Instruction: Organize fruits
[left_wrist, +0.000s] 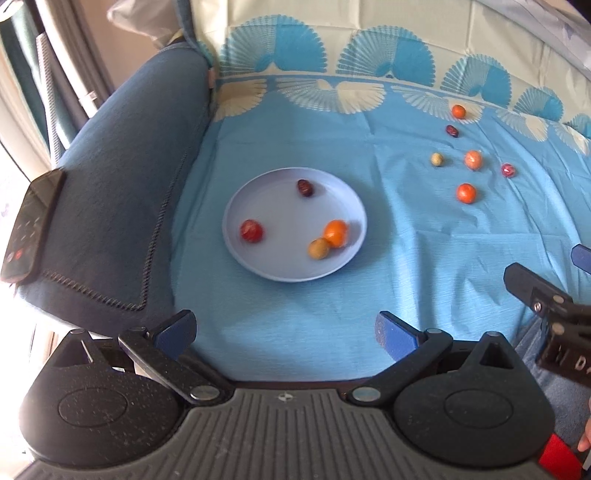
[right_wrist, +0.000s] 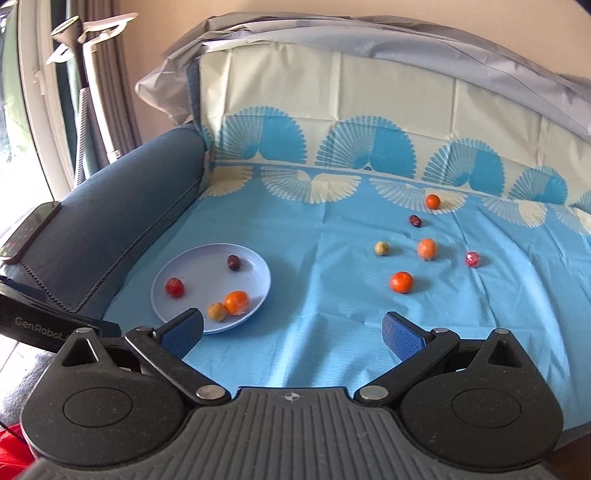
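Nearest the lens, the left gripper (left_wrist: 284, 332) is seen spread wide with nothing between its blue pads, held over the blue cloth (left_wrist: 332, 314). The right gripper (right_wrist: 293, 330) is likewise parted and empty, low over the same cloth.

Just beyond, the pale blue plate (left_wrist: 258, 266) is found flat on the cloth, beside the dark blue armrest (left_wrist: 122, 184). Four fruits are carried in it: a yellow-tan fruit (left_wrist: 319, 248) at the near side, touching an orange (left_wrist: 335, 233); a red fruit (left_wrist: 251, 231) on the left part; a dark brown fruit (left_wrist: 305, 187) at the far rim.

Farther right, six loose fruits are scattered on the cloth, well apart from the plate. A bright orange (right_wrist: 401, 282) is nearest. Behind it, a pale orange fruit (right_wrist: 427, 249) is flanked by a small tan fruit (right_wrist: 381, 248) and a pink wrapped piece (right_wrist: 473, 259). Beyond those, a dark fruit (right_wrist: 415, 220) and a small orange (right_wrist: 433, 201) are seen by the fan-patterned border.

On the armrest, a dark remote (left_wrist: 27, 229) is lying.
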